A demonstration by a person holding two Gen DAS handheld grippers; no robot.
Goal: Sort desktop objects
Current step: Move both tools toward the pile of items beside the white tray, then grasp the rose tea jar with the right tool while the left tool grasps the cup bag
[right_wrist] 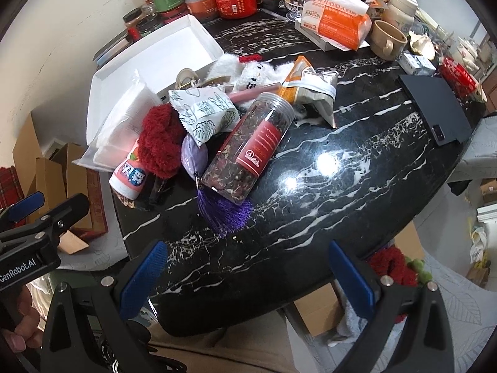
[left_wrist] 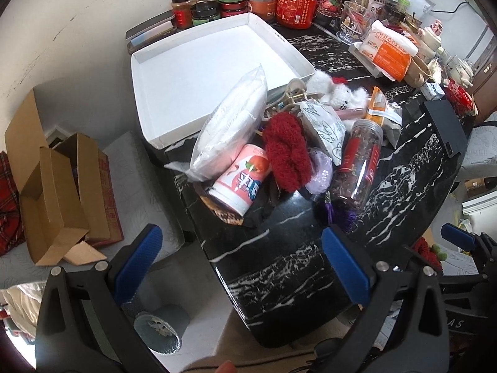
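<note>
Left wrist view
Left gripper (left_wrist: 242, 267): wide open, holds nothing, hangs over the near edge of the table.
Pile: the things to sort lie in a heap in the middle of the table, just near the white tray (left_wrist: 174, 62).
Pink can (left_wrist: 240, 180): lies on its side at the near left of the heap; likely light, hard and round, so it may roll. Best to pinch it across the middle.
Red fluffy cloth (left_wrist: 287, 152): soft and squashy; it can be grabbed almost anywhere.
White plastic bag (left_wrist: 230, 124): leans half over the tray's edge; floppy and slippery.

Right wrist view
Right gripper (right_wrist: 248, 273): wide open too, with nothing in it.
Clear tea jar (right_wrist: 251, 146): lies on its side on top of the heap; smooth and stiff, may slip or roll. Hold it around the body.
Purple tassel (right_wrist: 223, 214): limp threads, near the table's edge.
Table (right_wrist: 357, 186): black shiny marble with white streaks, smooth, so things slide.
Room: jars and packets crowd the far side; cardboard boxes (right_wrist: 71, 168) sit on the floor at the left.
</note>
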